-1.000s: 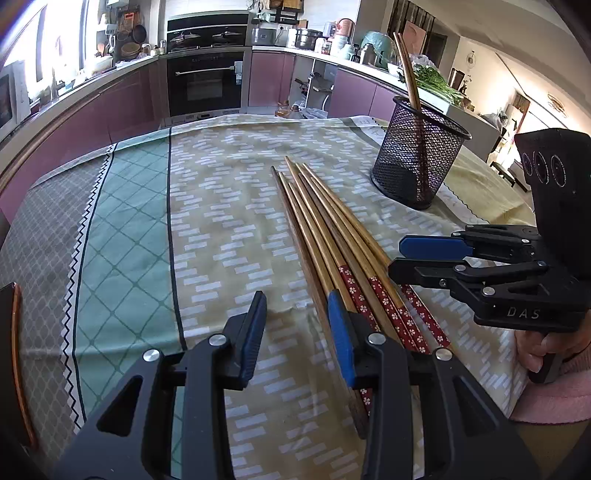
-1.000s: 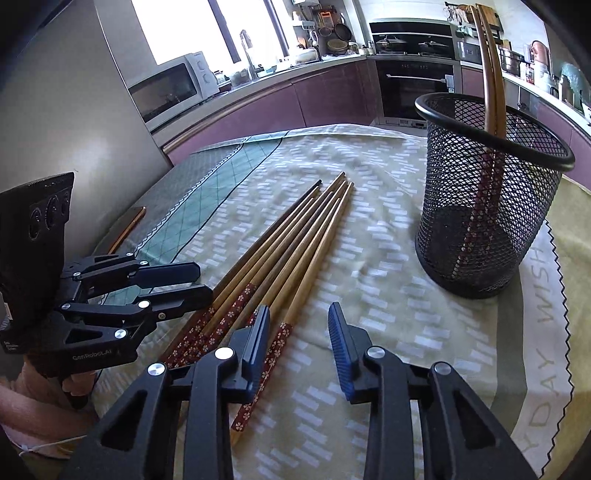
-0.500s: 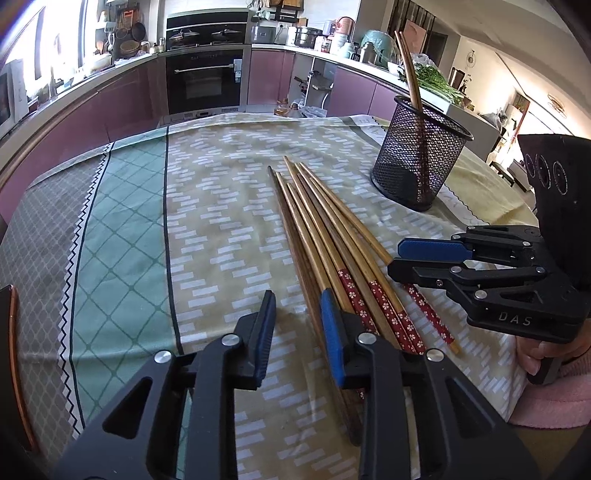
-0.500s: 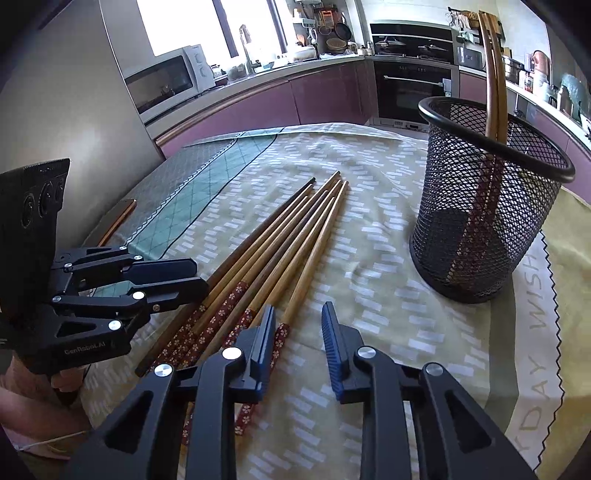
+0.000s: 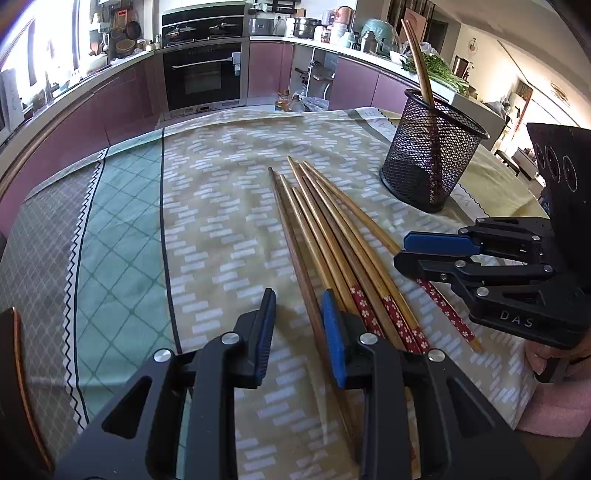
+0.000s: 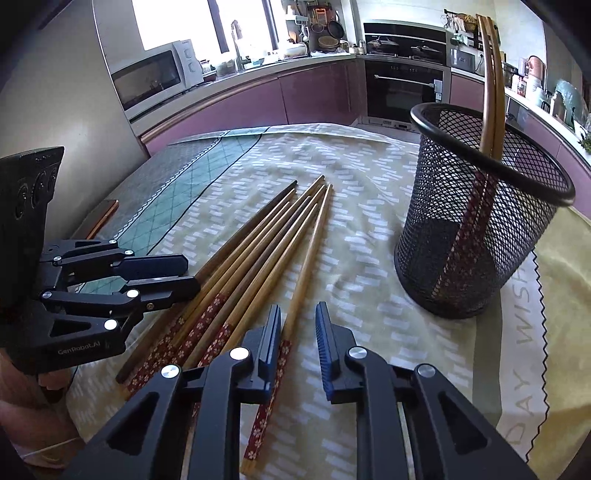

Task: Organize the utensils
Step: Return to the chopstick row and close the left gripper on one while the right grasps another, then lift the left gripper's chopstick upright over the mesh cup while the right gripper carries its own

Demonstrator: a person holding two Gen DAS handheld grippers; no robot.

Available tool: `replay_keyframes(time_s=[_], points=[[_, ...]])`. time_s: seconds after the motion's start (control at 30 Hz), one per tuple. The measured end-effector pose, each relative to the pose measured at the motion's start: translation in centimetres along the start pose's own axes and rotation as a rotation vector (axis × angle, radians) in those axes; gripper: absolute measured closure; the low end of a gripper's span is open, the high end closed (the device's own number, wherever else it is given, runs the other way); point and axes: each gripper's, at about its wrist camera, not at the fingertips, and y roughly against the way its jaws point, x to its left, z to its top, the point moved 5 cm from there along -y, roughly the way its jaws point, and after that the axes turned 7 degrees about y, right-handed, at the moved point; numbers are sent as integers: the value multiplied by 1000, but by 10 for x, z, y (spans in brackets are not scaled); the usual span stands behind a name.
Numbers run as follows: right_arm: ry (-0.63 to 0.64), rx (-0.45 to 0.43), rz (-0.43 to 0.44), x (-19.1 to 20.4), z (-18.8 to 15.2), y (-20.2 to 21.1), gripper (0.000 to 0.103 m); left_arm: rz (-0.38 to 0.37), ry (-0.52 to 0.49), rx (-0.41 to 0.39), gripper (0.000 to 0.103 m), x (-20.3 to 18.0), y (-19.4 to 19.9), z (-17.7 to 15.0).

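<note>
Kitchen, daylit. Bright window (image 6: 236, 22) at 12 o'clock. Mauve cabinets (image 6: 314, 96) curve beneath a counter. Built-in black oven (image 5: 203, 75) at 12; white microwave (image 6: 155, 75) at 10. Patterned tablecloth (image 5: 122, 236) covers the table.

- chopsticks (image 5: 325, 236): smooth wood, light sheen; thick ends wrapped in red floral-print finish
- holder (image 6: 476, 236): black wire mesh, matt, smooth solid rim
- tablecloth (image 5: 221, 229): woven cloth, matt, printed pattern, slightly wrinkled
- left gripper (image 5: 299, 328): matt black plastic, shiny metal rivets, ribbed blue pads
- right gripper (image 6: 297, 336): same matt black plastic, metal rivets, ribbed blue pad
- cabinet fronts (image 5: 122, 107): glossy purple
</note>
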Motion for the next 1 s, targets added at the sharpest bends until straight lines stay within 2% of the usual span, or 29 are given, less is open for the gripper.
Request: replay_keyframes(time_s=[0.47,0.6,1.0], points=[[8,3,-36,-2,17,-13,87,31,9,15,92,3,-17,22],[-24,-5,-25,-7,15,-12,95,32,32,11,93,4,-17,22],[-92,-53,29,-19,13,3,98,16,94,-28,95,9,-2,19]])
